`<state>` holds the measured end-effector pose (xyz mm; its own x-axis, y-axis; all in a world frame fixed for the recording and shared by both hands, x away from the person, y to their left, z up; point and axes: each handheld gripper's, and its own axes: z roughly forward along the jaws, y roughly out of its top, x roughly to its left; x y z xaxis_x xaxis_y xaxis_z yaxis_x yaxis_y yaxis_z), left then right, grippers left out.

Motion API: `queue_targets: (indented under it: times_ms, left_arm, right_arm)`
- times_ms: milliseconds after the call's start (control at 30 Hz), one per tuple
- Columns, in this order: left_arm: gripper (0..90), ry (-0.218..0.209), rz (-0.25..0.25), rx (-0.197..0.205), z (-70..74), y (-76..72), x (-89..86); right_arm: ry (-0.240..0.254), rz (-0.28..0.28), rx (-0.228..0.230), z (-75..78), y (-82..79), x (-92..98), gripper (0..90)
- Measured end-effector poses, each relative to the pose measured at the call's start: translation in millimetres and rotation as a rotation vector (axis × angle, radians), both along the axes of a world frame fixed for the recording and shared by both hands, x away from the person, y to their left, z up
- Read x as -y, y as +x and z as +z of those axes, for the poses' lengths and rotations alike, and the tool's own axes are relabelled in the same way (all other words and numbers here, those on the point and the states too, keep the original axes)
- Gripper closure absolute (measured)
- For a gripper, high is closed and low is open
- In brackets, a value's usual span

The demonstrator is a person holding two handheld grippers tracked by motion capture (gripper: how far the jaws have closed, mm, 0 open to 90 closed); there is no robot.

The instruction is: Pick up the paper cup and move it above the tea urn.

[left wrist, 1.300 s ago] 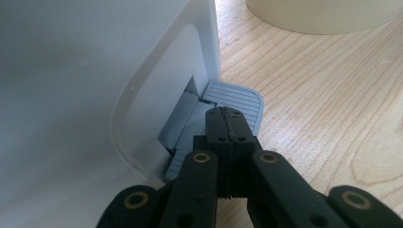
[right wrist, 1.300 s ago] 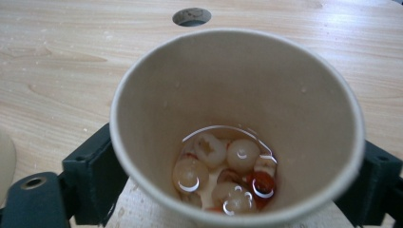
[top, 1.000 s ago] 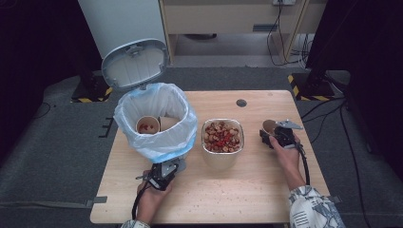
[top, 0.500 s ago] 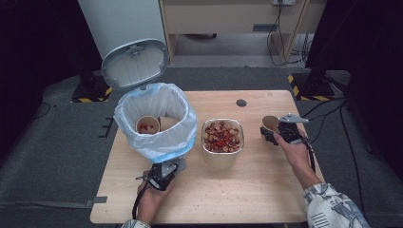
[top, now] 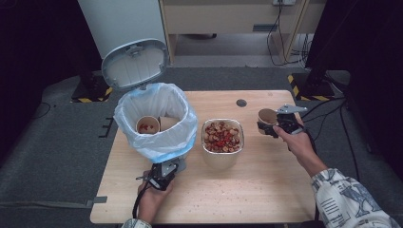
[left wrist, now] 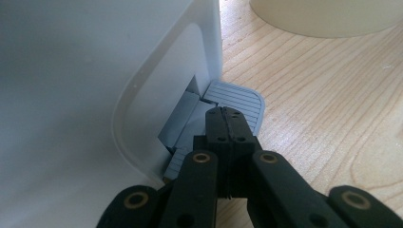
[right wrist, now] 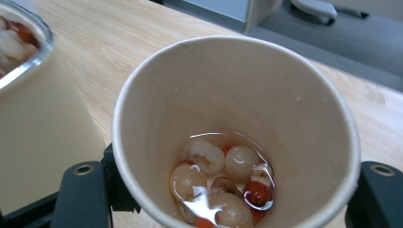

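A white pedal bin [top: 157, 137] lined with a pale blue bag stands at the table's left, its lid [top: 135, 64] up. Two used paper cups [top: 148, 126] lie inside it. My left gripper [top: 164, 172] is shut, and its joined tips [left wrist: 227, 116] rest on the grey pedal [left wrist: 242, 102] at the bin's foot. At the right, my right gripper [top: 272, 127] is shut on a brown paper cup [top: 267, 116] and holds it upright above the table. The cup [right wrist: 237, 85] holds liquid with pale and red food pieces; black fingers [right wrist: 83, 190] clamp its sides.
A metal-rimmed bowl [top: 222, 137] full of mixed pale and red food stands mid-table between bin and cup. A small dark disc [top: 241, 102] lies near the table's far edge. Crumbs dot the front of the wooden table [top: 247, 190]. Cabinets and cables lie beyond.
My right gripper has risen with the paper cup, lifting it off the table beside the bowl. The left gripper has stayed on the pedal, and the lid stays up.
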<state>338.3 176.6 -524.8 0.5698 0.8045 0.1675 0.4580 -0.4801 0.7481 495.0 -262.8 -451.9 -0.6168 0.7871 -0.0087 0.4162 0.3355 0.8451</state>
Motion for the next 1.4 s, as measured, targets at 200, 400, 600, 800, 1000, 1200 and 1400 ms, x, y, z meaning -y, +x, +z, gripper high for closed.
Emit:
queue_targets:
  times_ms: [200, 400, 600, 800, 1000, 1200, 1400]
  left_arm:
    - [90.0, -0.025, -0.001, -0.02, 0.6, 2.0, -2.4]
    - [90.0, -0.024, 0.0, -0.024, 1.0, 2.5, -2.0]
    - [90.0, -0.011, -0.007, -0.02, 1.5, 3.4, -0.4]
    - [90.0, -0.013, -0.005, -0.022, 1.5, 3.6, -0.4]
    - [90.0, -0.034, -0.002, -0.031, 1.2, 4.3, -2.3]
    - [90.0, -0.011, -0.003, -0.019, 1.2, 3.2, 0.0]
    - [90.0, -0.001, -0.008, -0.018, 1.6, 3.1, 0.3]
  right_arm:
    - [-0.03, 0.071, 0.007, 10.2, 9.5, -2.0, 30.5]
    - [-0.038, 0.145, 0.044, 23.6, 12.6, -4.6, 30.8]
    - [-0.05, 0.15, 0.083, 37.5, 12.2, -6.6, 31.7]
    - [-0.039, 0.134, 0.126, 59.8, 13.8, -9.1, 31.9]
    - [-0.052, 0.146, 0.161, 79.3, 21.6, -14.8, 31.9]
    - [-0.04, 0.156, 0.191, 93.1, 24.0, -22.6, 31.9]
    - [-0.028, 0.175, 0.221, 106.5, 19.6, -29.8, 32.0]
